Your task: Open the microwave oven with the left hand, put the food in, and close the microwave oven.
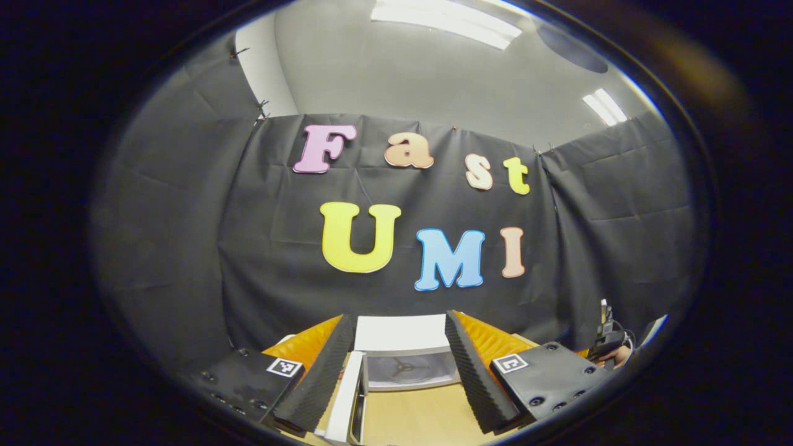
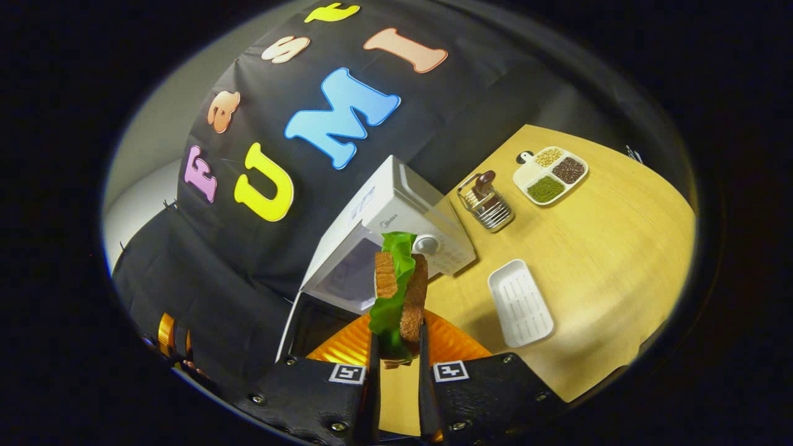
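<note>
Our left gripper is up and level, jaws spread wide apart. Our right gripper tilts, fingers nearly together, pinching something between them.

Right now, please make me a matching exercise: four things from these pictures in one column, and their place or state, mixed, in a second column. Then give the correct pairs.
Things:
1. sandwich
2. microwave door
3. white tray
4. divided dish

Places or states:
A. empty, on the table beside the microwave
B. holds three kinds of grains or beans, at the far side of the table
C. held between the right tongs
D. swung open

Pairs: 1-C, 2-D, 3-A, 4-B
</note>
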Demonstrator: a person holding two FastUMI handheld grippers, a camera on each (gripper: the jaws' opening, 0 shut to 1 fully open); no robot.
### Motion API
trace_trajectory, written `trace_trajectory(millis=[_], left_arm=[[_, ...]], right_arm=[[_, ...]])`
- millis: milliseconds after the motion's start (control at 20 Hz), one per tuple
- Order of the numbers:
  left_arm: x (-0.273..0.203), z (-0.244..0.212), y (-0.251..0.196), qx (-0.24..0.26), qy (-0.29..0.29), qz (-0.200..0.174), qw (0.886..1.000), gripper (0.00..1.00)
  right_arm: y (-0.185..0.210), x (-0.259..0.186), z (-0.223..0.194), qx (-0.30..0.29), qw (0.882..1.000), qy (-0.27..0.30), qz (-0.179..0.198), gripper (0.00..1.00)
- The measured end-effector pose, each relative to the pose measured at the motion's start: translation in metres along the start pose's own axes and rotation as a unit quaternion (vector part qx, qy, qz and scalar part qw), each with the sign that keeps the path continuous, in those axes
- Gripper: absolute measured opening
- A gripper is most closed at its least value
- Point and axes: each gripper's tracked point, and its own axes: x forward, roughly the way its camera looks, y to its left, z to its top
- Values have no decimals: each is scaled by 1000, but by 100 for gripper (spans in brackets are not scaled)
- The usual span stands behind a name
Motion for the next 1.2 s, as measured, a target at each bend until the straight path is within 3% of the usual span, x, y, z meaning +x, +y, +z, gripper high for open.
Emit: trace_trajectory(millis=[250,400,700,750,950,1200], left_arm=[[-4,29,6,-18,-30,18,999,96],[-10,50,19,-2,-42,33,999,98],[-3,52,32,13,-40,55,998,99],[-3,46,33,13,-31,55,998,94],[-7,49,44,36,-28,68,997,99],[-14,37,56,53,-6,86,995,96]], right_arm=[[33,31,-14,36,999,6,36,25],[51,59,-23,71,996,7,61,25],[63,121,-48,170,984,-17,48,25],[61,134,-54,185,982,-20,41,25],[63,172,-61,242,967,-67,31,25],[73,226,-59,286,952,-107,37,25]])
